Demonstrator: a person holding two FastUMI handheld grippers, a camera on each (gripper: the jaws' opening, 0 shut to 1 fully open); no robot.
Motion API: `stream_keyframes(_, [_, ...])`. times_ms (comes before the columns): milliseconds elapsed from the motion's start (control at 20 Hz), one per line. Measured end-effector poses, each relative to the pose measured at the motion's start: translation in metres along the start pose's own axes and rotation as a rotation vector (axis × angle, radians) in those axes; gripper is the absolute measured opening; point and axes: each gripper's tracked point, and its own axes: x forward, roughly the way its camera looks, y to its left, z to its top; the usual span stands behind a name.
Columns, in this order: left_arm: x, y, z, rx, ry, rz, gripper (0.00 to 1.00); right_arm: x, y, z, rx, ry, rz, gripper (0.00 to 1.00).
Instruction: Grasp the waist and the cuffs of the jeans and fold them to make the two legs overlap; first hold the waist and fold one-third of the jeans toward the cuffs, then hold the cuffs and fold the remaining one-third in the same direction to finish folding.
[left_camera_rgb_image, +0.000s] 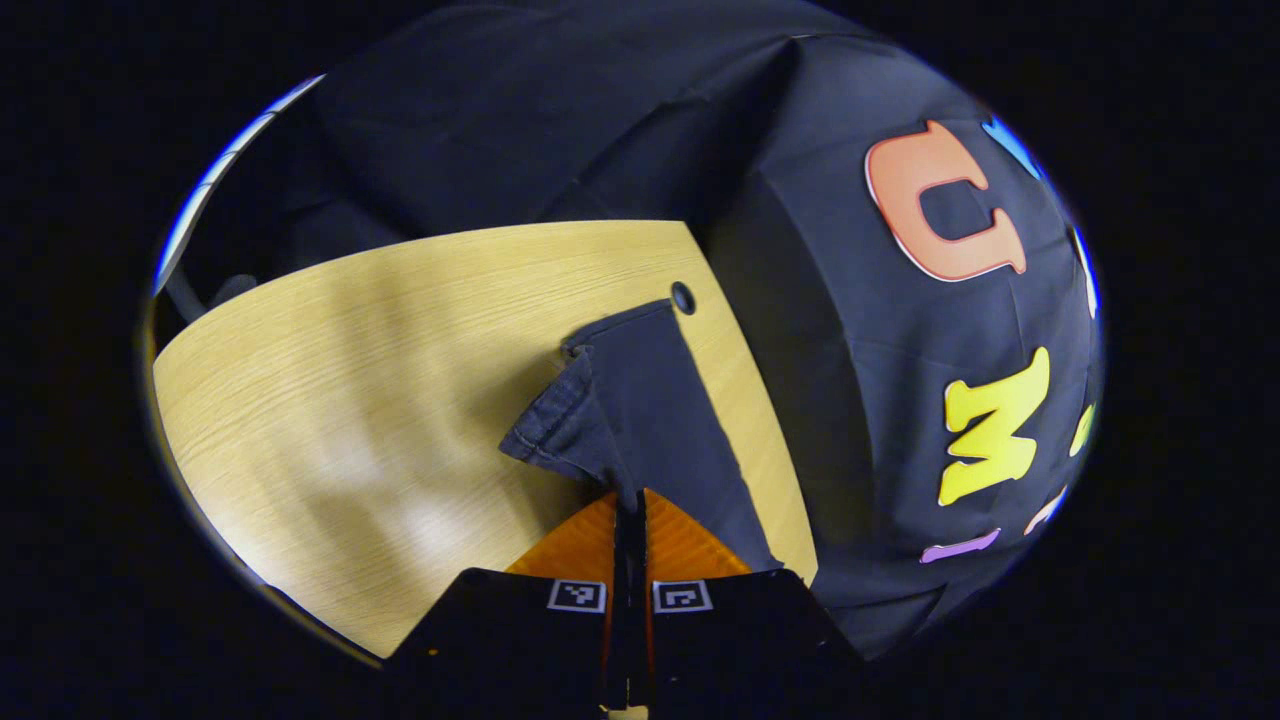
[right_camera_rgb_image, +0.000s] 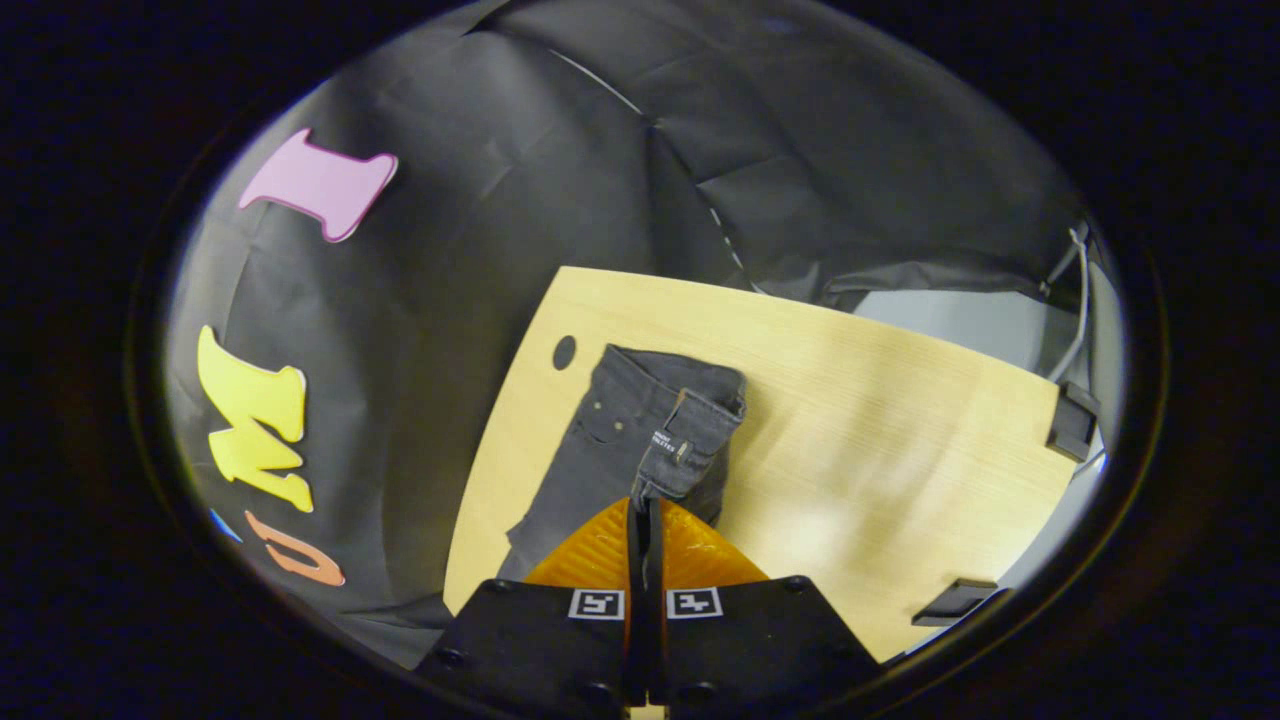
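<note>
1. The jeans (right_camera_rgb_image: 620, 440) lie on the pale wood worktop (right_camera_rgb_image: 880, 440), near the edge that faces the black booth wall, with the small round hole (right_camera_rgb_image: 564, 352) in the worktop just beside their far corner. I use that hole as the landmark below.

2. Right tool (right_camera_rgb_image: 640, 510): orange fingers closed together on a lifted piece of denim at the waist end. The waistband with its back patch (right_camera_rgb_image: 672, 446) is raised and turned over, away from the hole. Judgement: the grip is at the waist because the first step needs that edge carried over the other leg.

3. Left tool (left_camera_rgb_image: 628, 500): fingers pressed together on dark fabric, seemingly the cuff end (left_camera_rgb_image: 560, 425). The hemmed corner is pulled up into a peak on the side away from the hole; the rest of the leg runs flat toward the hole.

4. Judgement: both ends are pinched at once so the free leg travels as one panel and lands square on the other leg.

5. Stage, as judged: the lengthwise fold is in hand; the legs do not yet overlap fully. The thirds folds are not begun.

6. Risk: uneven lift at the two ends would skew the seam line.
</note>
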Motion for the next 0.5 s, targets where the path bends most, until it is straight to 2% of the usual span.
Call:
stream_keyframes(250, [0.011,-0.054,0.035,0.050,-0.016,-0.041,0.04,0.010,0.049,0.025,0.032,-0.005,0.069,0.01])
stream_keyframes(500, [0.043,-0.053,0.060,-0.042,-0.006,-0.001,0.03,0.040,0.083,0.043,0.081,0.012,0.104,0.01])
